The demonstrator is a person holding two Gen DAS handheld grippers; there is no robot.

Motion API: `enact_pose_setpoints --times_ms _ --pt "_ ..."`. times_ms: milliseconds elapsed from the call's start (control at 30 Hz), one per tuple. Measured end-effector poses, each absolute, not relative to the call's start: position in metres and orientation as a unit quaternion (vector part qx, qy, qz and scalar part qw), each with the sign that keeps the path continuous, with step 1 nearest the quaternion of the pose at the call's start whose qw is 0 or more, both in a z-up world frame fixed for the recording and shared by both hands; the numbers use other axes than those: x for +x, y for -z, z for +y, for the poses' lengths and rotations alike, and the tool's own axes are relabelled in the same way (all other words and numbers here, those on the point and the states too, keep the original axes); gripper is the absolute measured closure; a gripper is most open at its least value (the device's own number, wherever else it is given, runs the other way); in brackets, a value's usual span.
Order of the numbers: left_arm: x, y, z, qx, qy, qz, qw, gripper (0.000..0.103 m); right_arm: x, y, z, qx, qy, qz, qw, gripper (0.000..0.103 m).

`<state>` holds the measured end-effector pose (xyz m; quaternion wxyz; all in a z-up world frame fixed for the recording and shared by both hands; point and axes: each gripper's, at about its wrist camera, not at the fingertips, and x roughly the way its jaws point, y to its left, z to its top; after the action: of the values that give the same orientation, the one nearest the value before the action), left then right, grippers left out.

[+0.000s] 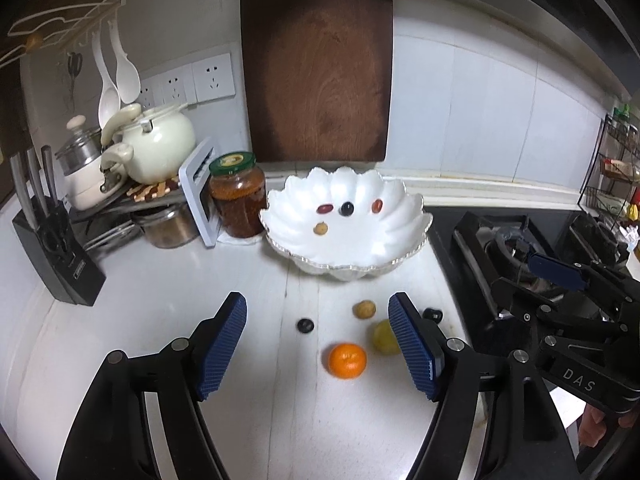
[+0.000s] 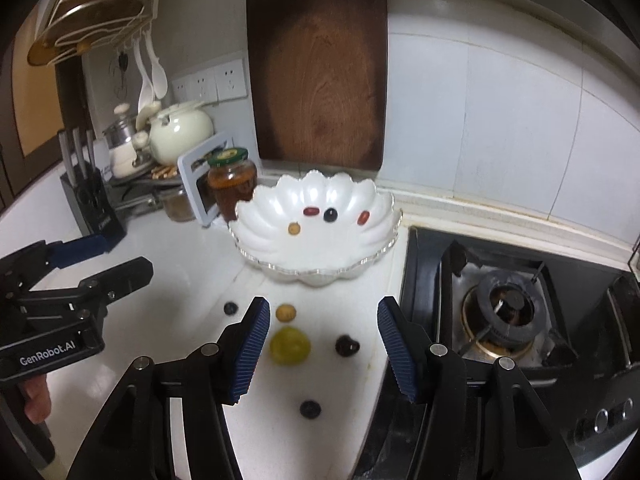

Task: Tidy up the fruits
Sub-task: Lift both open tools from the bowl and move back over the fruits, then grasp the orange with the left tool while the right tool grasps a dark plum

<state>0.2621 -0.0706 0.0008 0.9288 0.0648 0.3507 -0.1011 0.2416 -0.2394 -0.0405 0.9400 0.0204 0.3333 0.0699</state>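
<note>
Both the left gripper (image 1: 318,344) and the right gripper (image 2: 320,344) are hovering wide, empty, over fruit near the worktop's (image 1: 160,320) stove-side edge; the oblong red date (image 1: 325,209) is lying sideways in the bowl (image 1: 400,248).

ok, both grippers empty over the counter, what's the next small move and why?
Probably ease the right gripper down onto the green fruit. It lies loose on the counter, just inside the left of the two open fingers, while the white bowl holds only four small fruits.
</note>
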Motion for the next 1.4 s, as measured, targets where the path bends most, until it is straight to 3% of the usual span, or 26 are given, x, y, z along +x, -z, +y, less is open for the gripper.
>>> enact_pose_setpoints --times_ms 667,1400 --pt "0.24 0.048 -0.065 0.072 0.115 0.386 0.913 0.03 0.215 0.081 -0.232 -0.002 -0.069 0.351 0.934 0.046" --pt "0.267 0.103 -0.064 0.086 0.152 0.413 0.894 0.03 0.228 0.138 -0.219 0.003 -0.081 0.404 0.911 0.047"
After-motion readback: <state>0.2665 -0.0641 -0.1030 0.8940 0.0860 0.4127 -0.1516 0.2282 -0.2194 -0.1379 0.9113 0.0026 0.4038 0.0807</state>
